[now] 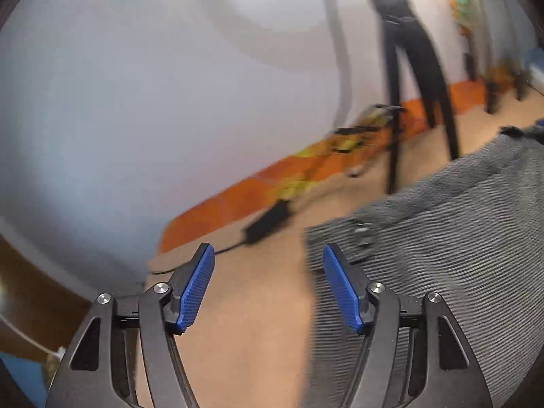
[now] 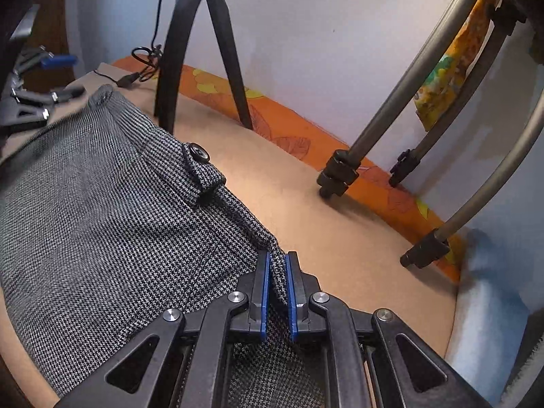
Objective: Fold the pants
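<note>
Grey houndstooth pants [image 2: 102,210] lie spread on a tan table [image 2: 306,210], with a black waistband button [image 2: 199,152] near the middle. My right gripper [image 2: 278,261] is shut on the waistband edge of the pants. In the blurred left wrist view the pants [image 1: 459,255] lie to the right. My left gripper [image 1: 268,255] is open and empty over bare table [image 1: 244,323], just left of the pants' edge. The left gripper also shows at the far left of the right wrist view [image 2: 30,102].
A black tripod [image 2: 200,44] stands on the table behind the pants, with a cable and plug [image 2: 127,80] beside it. Grey tripod legs [image 2: 384,115] stand at the right. An orange patterned cloth [image 2: 306,142] runs along the white wall. A light blue object [image 2: 482,306] lies at the right edge.
</note>
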Action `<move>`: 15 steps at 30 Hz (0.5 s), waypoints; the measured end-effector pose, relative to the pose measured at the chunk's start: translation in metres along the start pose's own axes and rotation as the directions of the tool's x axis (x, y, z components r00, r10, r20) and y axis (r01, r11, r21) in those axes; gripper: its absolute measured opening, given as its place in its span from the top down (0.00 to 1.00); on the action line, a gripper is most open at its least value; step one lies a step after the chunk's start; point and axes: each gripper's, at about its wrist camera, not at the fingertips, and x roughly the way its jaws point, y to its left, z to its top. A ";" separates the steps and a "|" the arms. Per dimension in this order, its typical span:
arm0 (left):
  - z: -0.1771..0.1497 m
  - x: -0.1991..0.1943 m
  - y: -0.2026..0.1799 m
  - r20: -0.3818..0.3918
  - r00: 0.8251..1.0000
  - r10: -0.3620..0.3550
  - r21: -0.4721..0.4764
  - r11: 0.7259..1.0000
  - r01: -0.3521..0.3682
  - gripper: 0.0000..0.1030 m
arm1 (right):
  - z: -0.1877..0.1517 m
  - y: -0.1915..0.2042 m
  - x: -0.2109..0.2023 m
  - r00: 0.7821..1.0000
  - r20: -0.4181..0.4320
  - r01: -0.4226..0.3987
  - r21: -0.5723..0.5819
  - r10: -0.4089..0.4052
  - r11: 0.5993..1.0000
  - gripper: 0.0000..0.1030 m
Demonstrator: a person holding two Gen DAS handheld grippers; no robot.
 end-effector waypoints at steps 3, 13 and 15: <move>-0.007 -0.010 0.023 0.001 1.000 0.018 -0.058 0.998 -0.018 0.35 | 0.002 0.003 0.000 1.000 0.003 0.004 0.007 -0.004 1.000 0.93; -0.057 -0.097 0.041 0.057 0.998 -0.031 -0.070 0.997 0.035 0.35 | -0.004 -0.003 -0.068 0.988 0.142 0.037 0.110 -0.053 0.993 0.50; -0.069 -0.113 0.039 0.063 0.996 -0.060 -0.060 0.996 0.064 0.35 | -0.016 0.007 -0.096 0.984 0.177 0.002 0.117 -0.023 0.993 0.50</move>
